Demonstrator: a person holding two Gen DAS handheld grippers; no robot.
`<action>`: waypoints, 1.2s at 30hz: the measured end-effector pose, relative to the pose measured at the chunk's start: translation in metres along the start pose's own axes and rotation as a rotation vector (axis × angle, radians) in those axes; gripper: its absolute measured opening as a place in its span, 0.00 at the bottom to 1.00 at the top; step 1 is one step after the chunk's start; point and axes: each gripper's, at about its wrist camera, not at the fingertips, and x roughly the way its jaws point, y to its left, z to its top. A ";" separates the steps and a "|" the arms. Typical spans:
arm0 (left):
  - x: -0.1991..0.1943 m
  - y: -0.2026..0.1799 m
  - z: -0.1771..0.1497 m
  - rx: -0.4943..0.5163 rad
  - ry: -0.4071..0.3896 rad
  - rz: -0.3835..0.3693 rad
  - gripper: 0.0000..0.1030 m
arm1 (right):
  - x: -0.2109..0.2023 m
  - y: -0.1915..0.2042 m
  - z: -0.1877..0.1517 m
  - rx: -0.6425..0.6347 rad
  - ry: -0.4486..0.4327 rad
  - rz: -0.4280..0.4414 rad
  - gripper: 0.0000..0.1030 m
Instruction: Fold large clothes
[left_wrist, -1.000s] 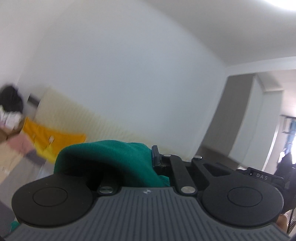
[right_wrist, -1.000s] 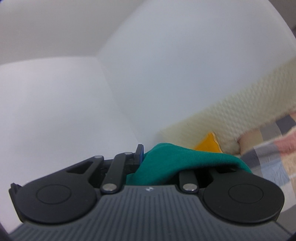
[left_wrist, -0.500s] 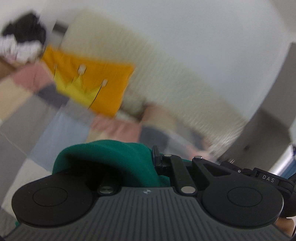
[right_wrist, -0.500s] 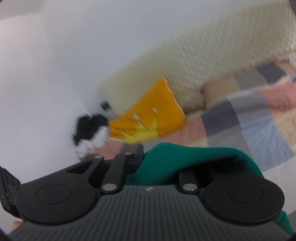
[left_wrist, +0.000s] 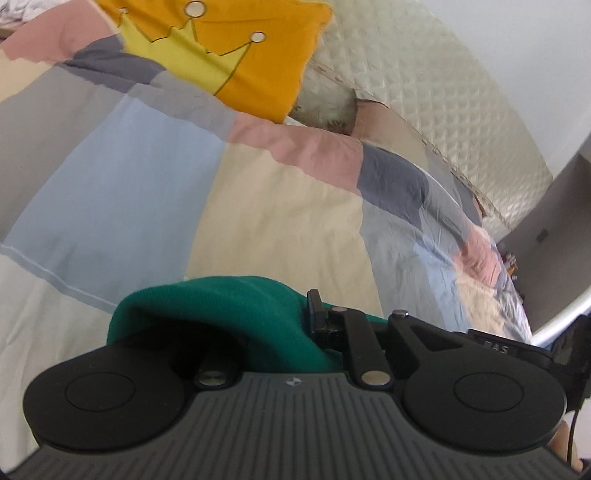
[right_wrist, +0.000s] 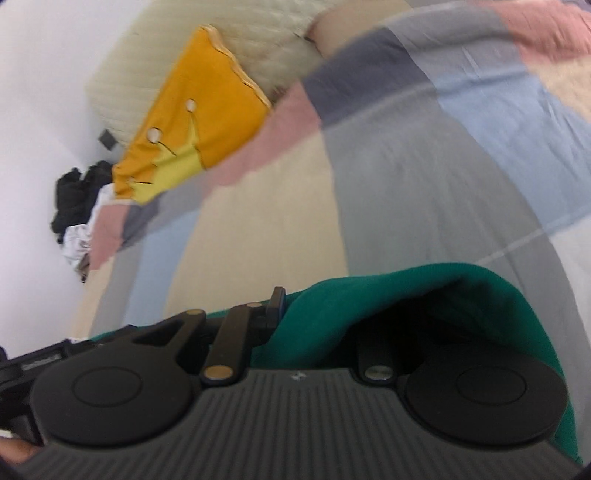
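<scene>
From here the green cloth (left_wrist: 229, 314) drapes over both sets of jaws, hiding my fingertips. The pillow (left_wrist: 236, 48) is cut off at the frame's top. The dark heap (right_wrist: 79, 199) at left is too blurred to identify.

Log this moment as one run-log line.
left gripper: shut on green garment, jaws just easing | right gripper: shut on green garment | below: patchwork bedspread
</scene>
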 end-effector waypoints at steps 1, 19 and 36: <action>-0.003 -0.002 -0.001 0.007 0.003 0.002 0.18 | 0.000 -0.001 0.000 0.009 0.006 0.000 0.24; -0.129 -0.062 -0.024 0.146 0.056 0.003 0.89 | -0.109 0.032 -0.028 0.010 0.015 0.020 0.70; -0.386 -0.150 -0.153 0.232 -0.096 0.070 0.89 | -0.347 0.090 -0.130 -0.199 -0.100 0.063 0.70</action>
